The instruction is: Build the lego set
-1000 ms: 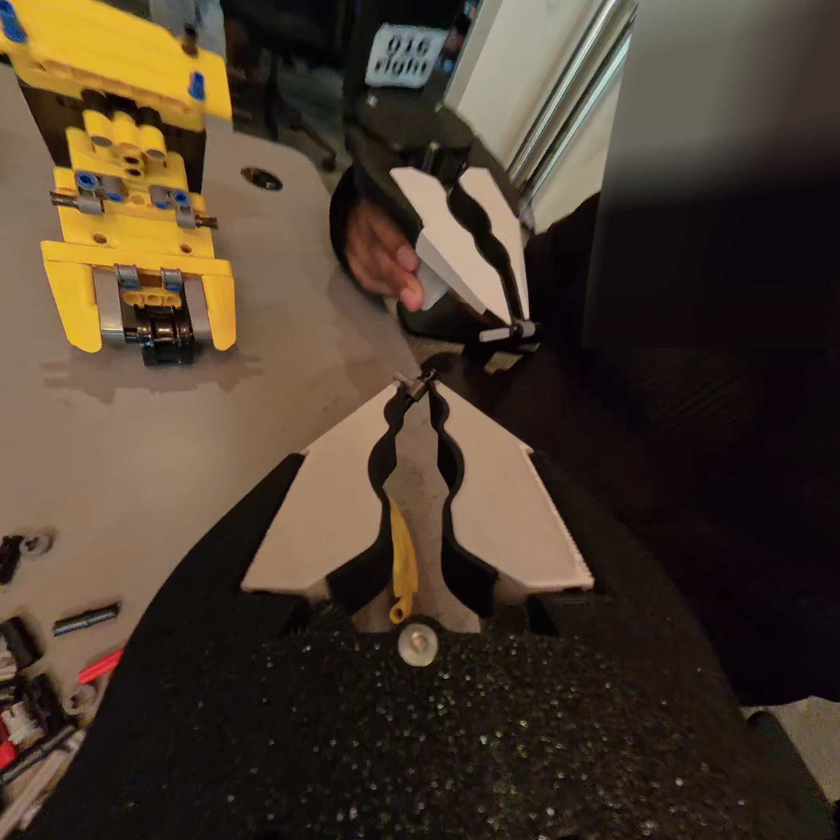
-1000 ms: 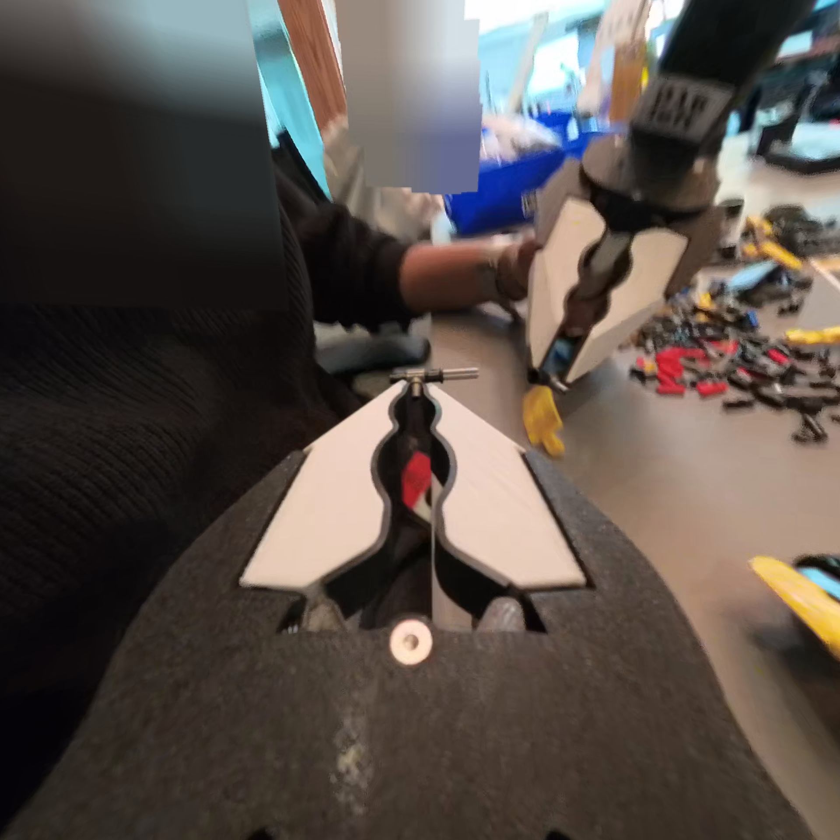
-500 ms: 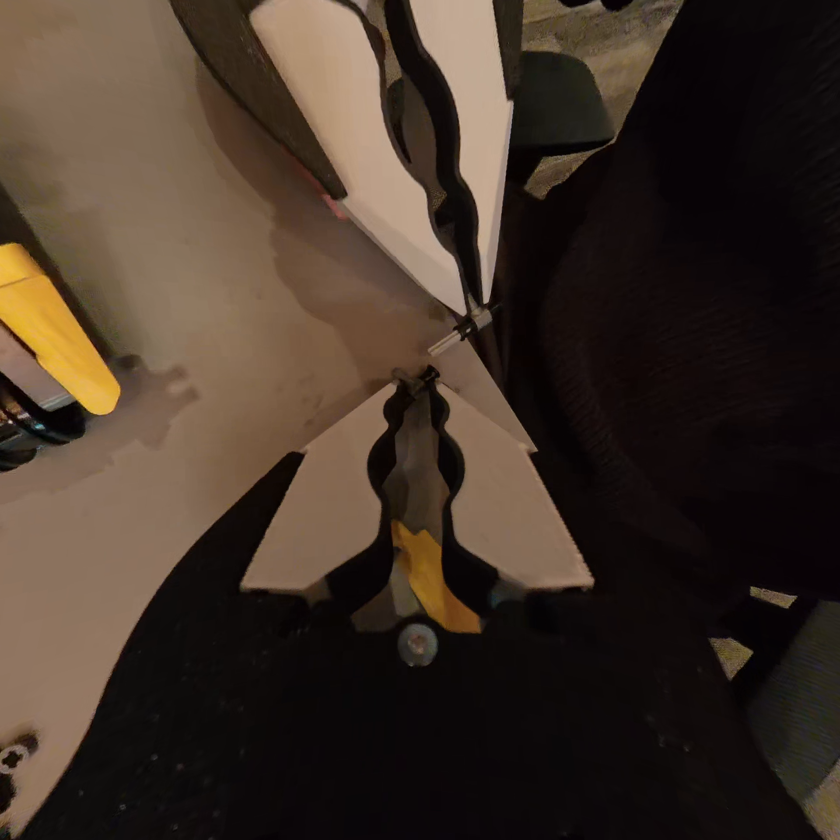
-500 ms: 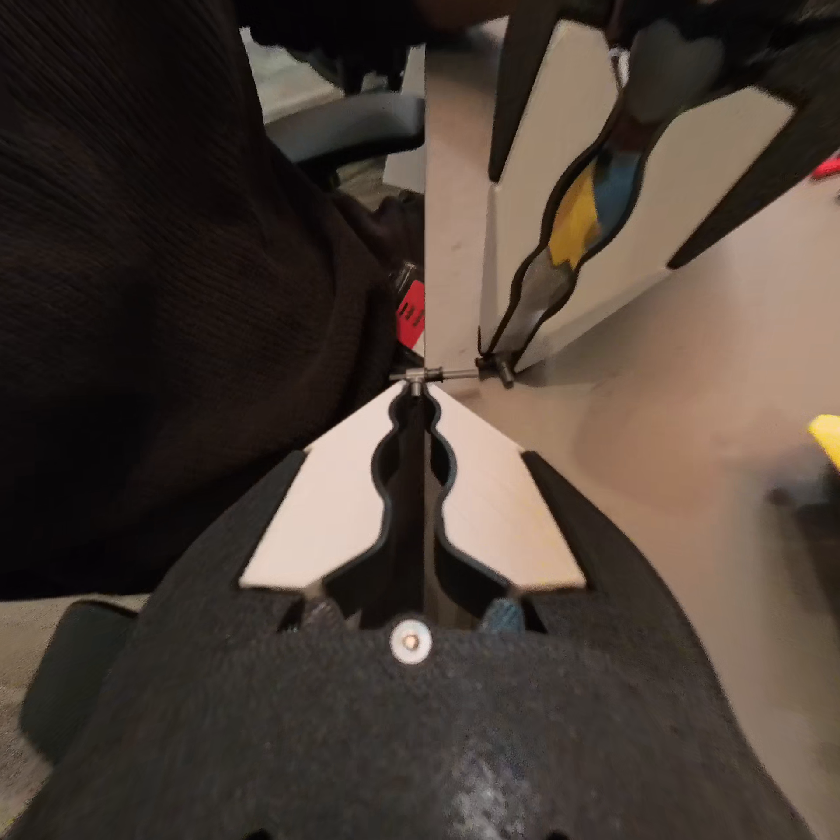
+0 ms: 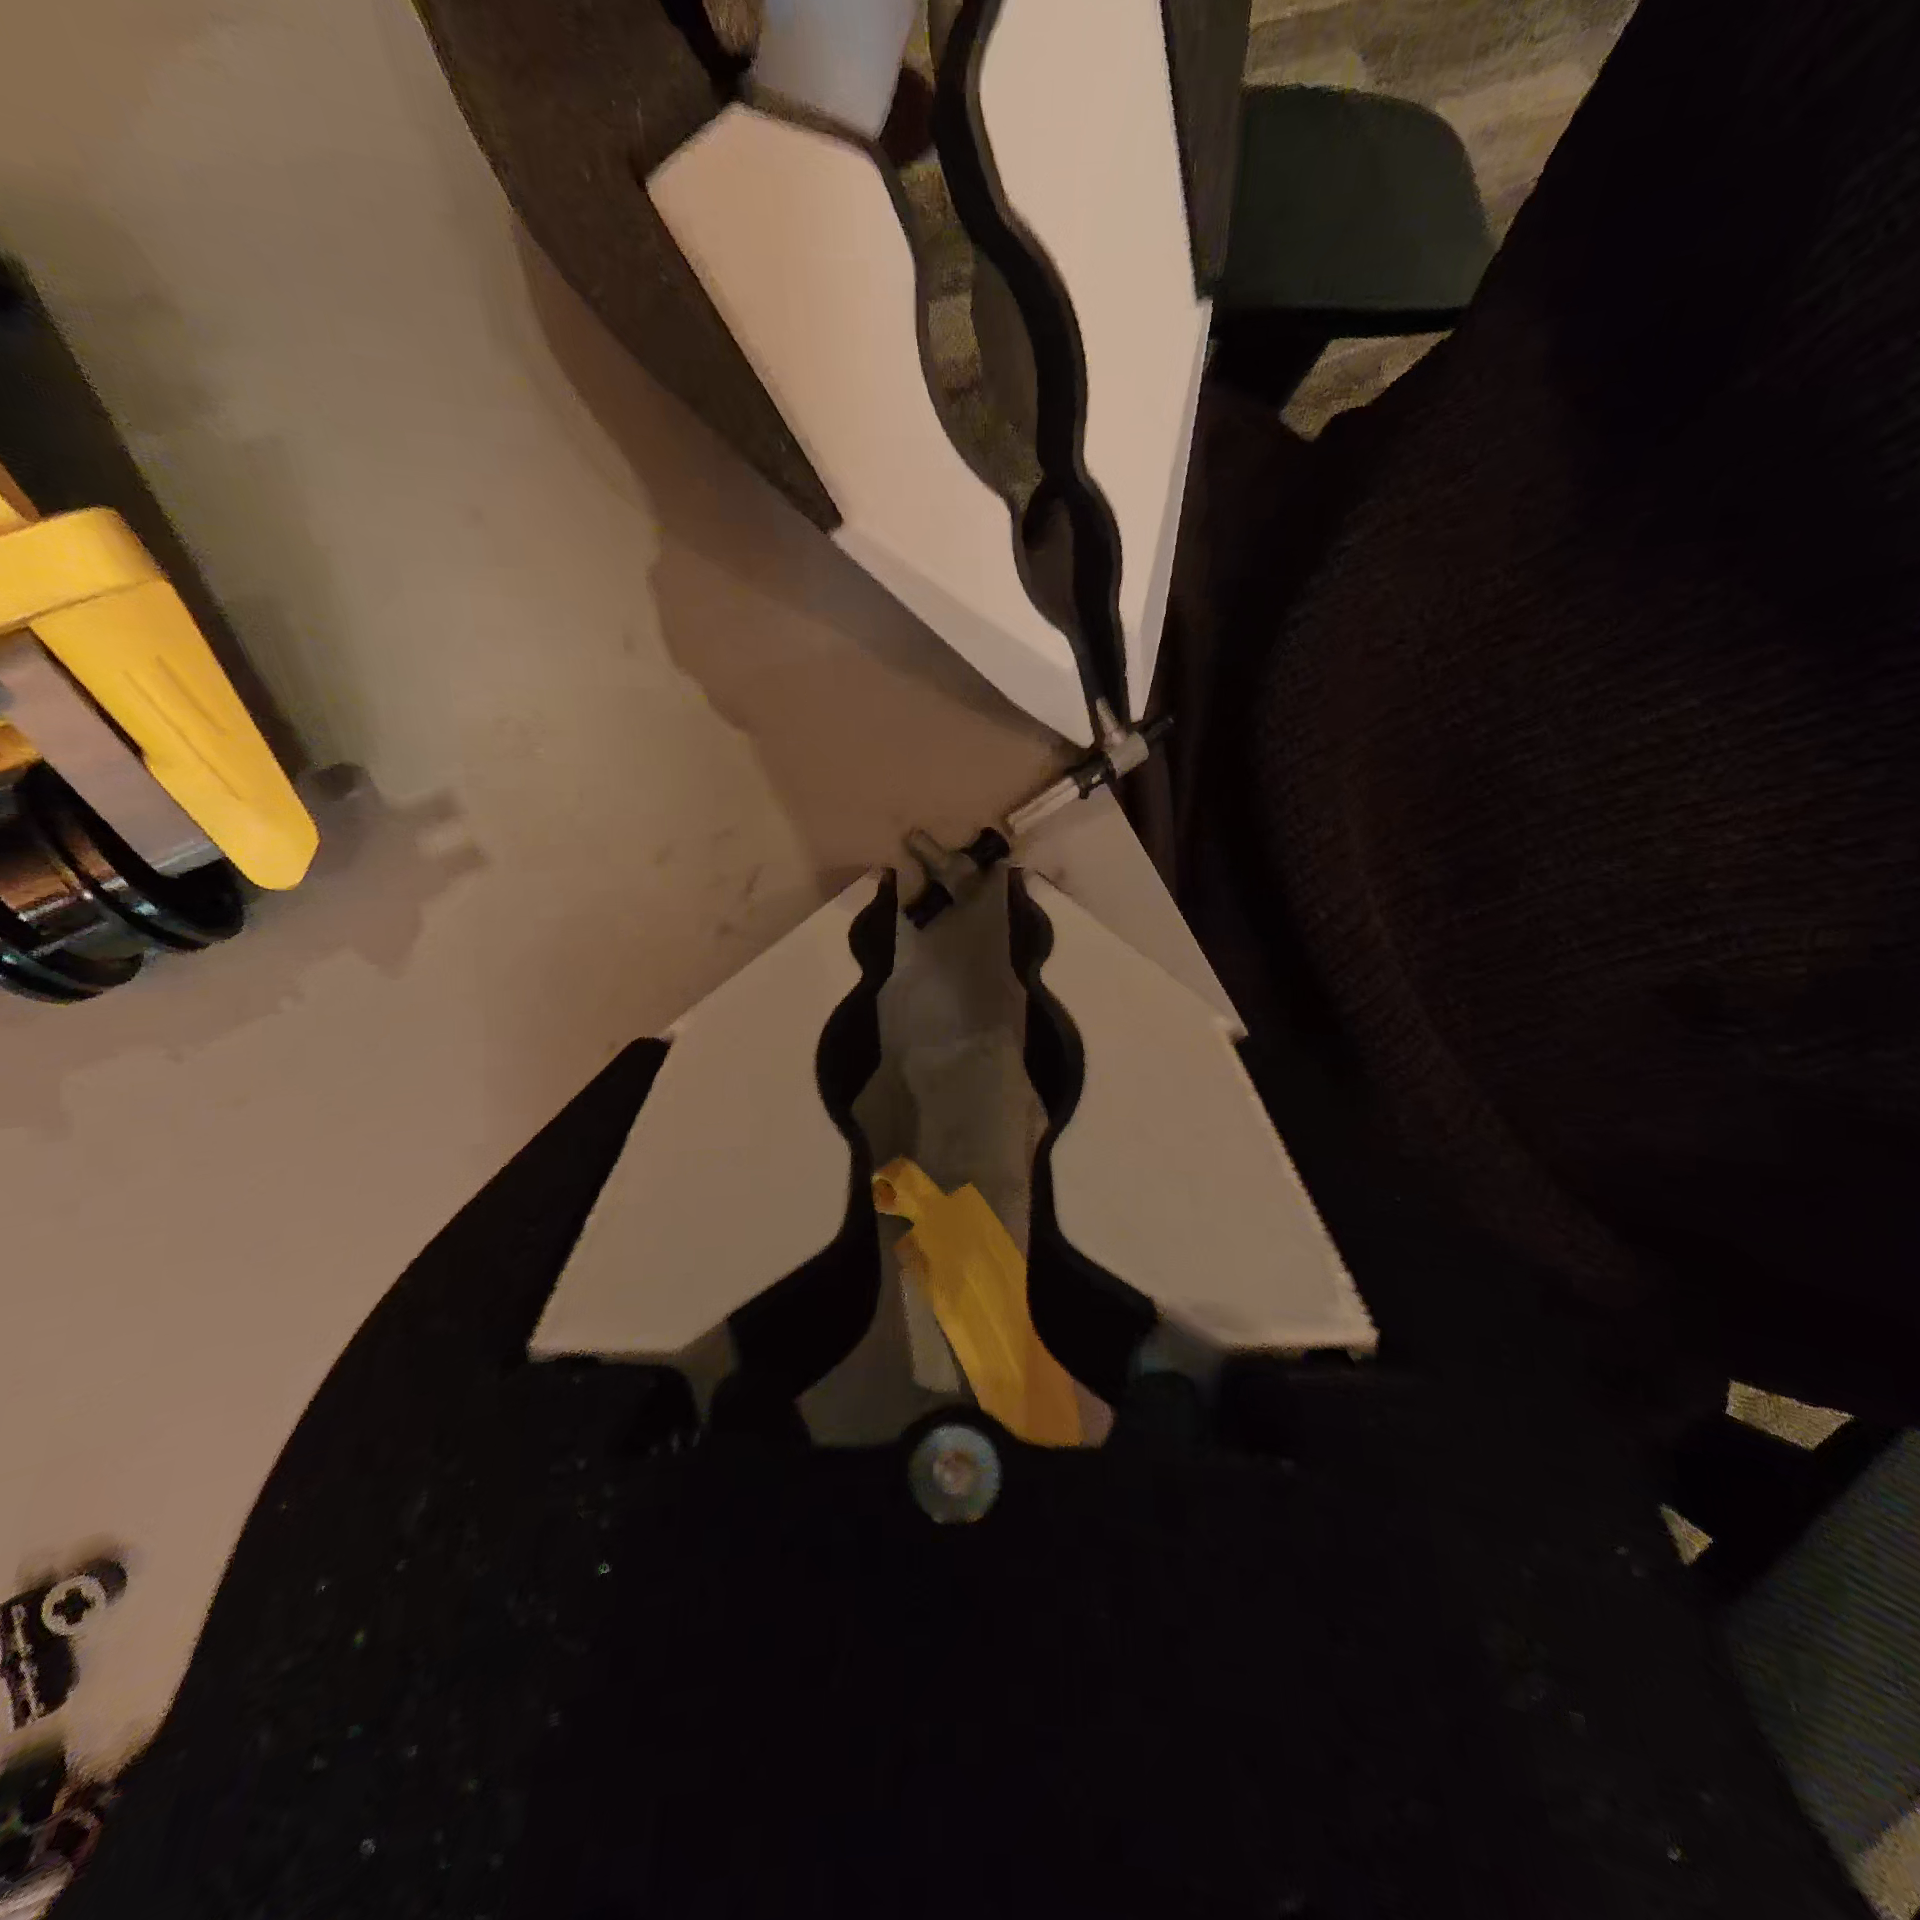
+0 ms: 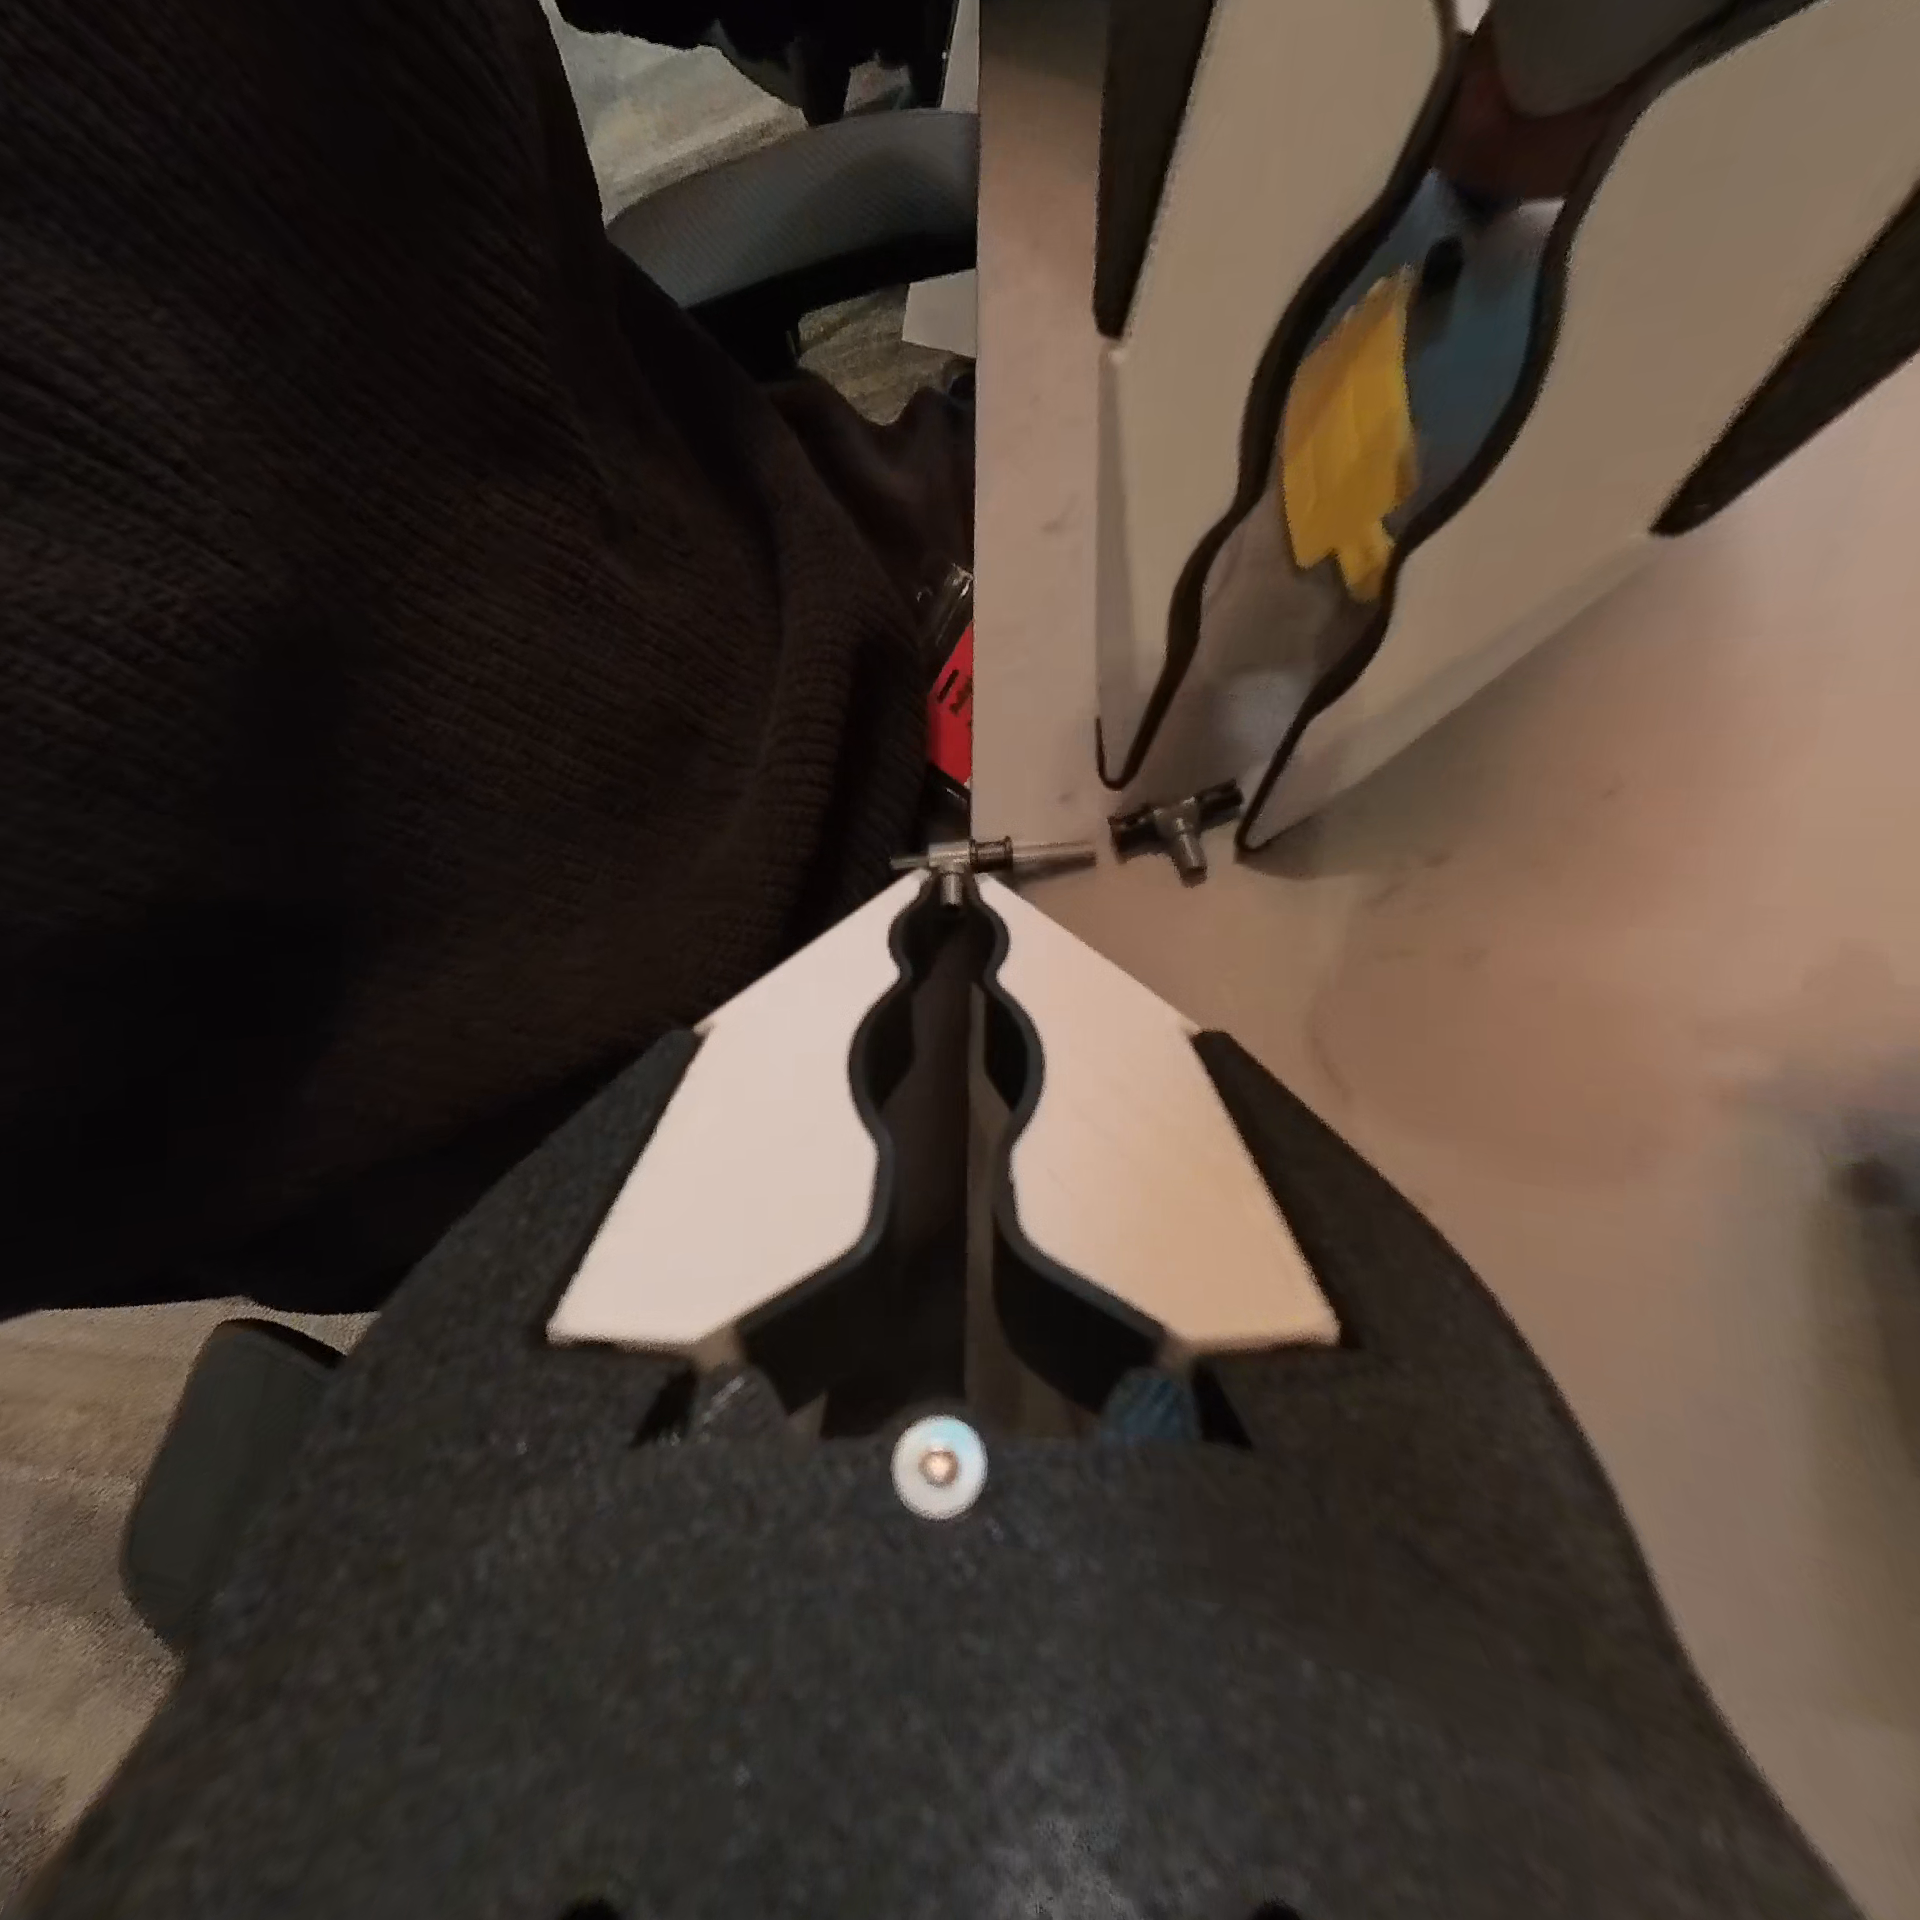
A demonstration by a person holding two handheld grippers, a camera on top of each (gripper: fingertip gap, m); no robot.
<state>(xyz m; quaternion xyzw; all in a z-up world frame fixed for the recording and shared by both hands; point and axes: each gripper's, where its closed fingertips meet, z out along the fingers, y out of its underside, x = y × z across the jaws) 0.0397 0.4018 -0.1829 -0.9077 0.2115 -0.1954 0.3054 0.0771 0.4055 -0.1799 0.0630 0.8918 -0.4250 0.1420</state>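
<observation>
My left gripper [image 5: 951, 881] is shut on a small black and grey connector [image 5: 948, 864], held across its tips just above the grey table [image 5: 468, 644]. My right gripper [image 6: 951, 891] is shut on a thin grey axle piece [image 6: 997, 858] that sticks out sideways. In the left wrist view the right gripper [image 5: 1114, 727] comes in from above, and its axle [image 5: 1070, 781] points at the connector, almost touching. In the right wrist view the left gripper [image 6: 1179, 800] holds the connector [image 6: 1174, 823] a small gap from the axle's end. A yellow part [image 5: 977, 1288] shows between the left fingers.
A yellow and black brick model [image 5: 156, 717] stands on the table at the left. Loose small parts [image 5: 62, 1631] lie at the lower left. A person's dark sweater [image 6: 416, 623] and a chair [image 5: 1351, 197] are beyond the table edge [image 6: 975, 520]. A red tag [image 6: 951, 696] hangs there. My right fingertips sit around 4 cm from my left ones.
Both grippers came together from well apart, so the axle's end now nearly meets the connector. The left fingertips stand slightly wider than half a second ago.
</observation>
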